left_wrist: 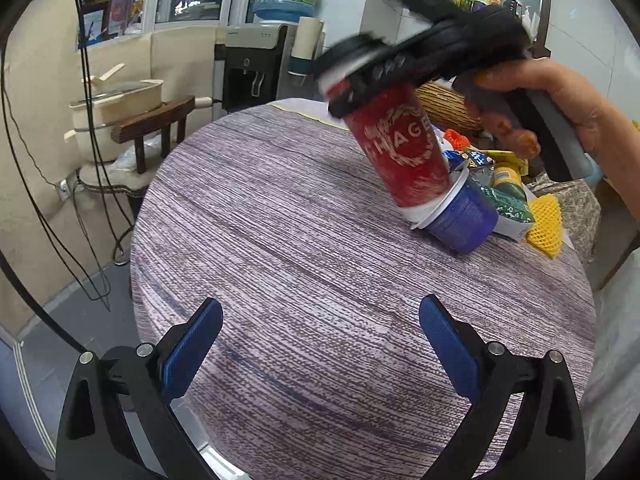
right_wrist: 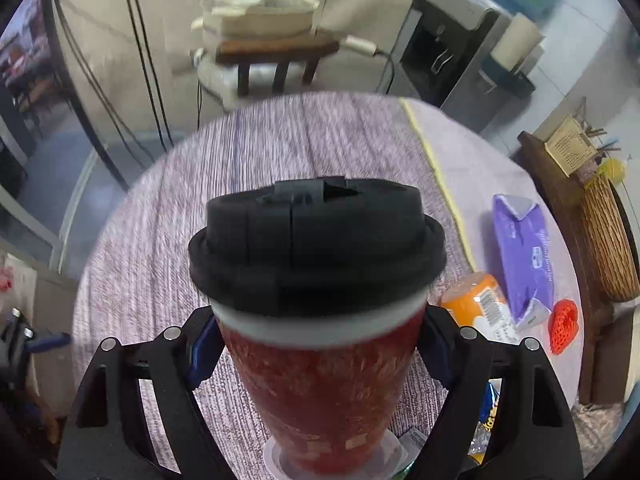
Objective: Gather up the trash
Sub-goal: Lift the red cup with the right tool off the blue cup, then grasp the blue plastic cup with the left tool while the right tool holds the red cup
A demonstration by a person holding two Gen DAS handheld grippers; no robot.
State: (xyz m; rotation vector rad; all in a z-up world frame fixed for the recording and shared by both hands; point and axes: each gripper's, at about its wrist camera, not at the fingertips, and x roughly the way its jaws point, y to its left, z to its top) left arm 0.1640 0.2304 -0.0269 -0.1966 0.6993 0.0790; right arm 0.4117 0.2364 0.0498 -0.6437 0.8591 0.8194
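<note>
A red paper cup (left_wrist: 400,144) with a black lid is held tilted in my right gripper (left_wrist: 360,92), its base resting in a blue yogurt tub (left_wrist: 460,216) on the round table (left_wrist: 280,240). In the right wrist view the red cup (right_wrist: 320,368) fills the middle, clamped between the blue pads of my right gripper (right_wrist: 320,352). My left gripper (left_wrist: 320,348) is open and empty above the near side of the table.
Trash lies at the table's right: green carton (left_wrist: 508,204), yellow foam net (left_wrist: 546,220), orange bottle (right_wrist: 476,300), purple tissue pack (right_wrist: 524,256), red net (right_wrist: 564,328). A chair with a pot (left_wrist: 120,100) and a water dispenser (left_wrist: 256,64) stand behind.
</note>
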